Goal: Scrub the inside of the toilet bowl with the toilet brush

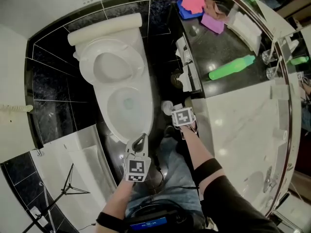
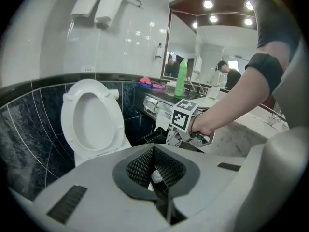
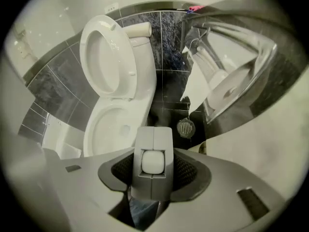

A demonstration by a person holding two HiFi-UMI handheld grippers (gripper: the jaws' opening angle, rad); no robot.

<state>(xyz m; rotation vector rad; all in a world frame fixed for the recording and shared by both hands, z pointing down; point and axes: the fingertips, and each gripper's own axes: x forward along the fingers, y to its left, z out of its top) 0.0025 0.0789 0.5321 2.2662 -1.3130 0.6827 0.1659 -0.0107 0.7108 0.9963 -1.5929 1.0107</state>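
The white toilet [image 1: 125,101] stands with lid and seat raised, so its bowl [image 3: 113,127] lies open. My right gripper [image 1: 181,122] hovers to the right of the bowl's front, above the dark floor. It is shut on the grey toilet brush handle [image 3: 153,146], which has a white square inset and stands between the pads. The brush head is hidden. My left gripper [image 1: 140,140] is at the bowl's front rim, jaws shut and holding nothing I can see. In the left gripper view the raised seat [image 2: 91,120] is ahead and the right gripper [image 2: 186,127] is to the right.
A black counter [image 1: 228,42] at the right carries a green bottle [image 1: 232,67] and coloured cloths [image 1: 199,6]. A marble top [image 1: 243,130] lies nearer. A floor drain [image 3: 185,127] and a toilet paper roll [image 3: 227,88] sit right of the toilet. A tripod [image 1: 68,188] stands at the lower left.
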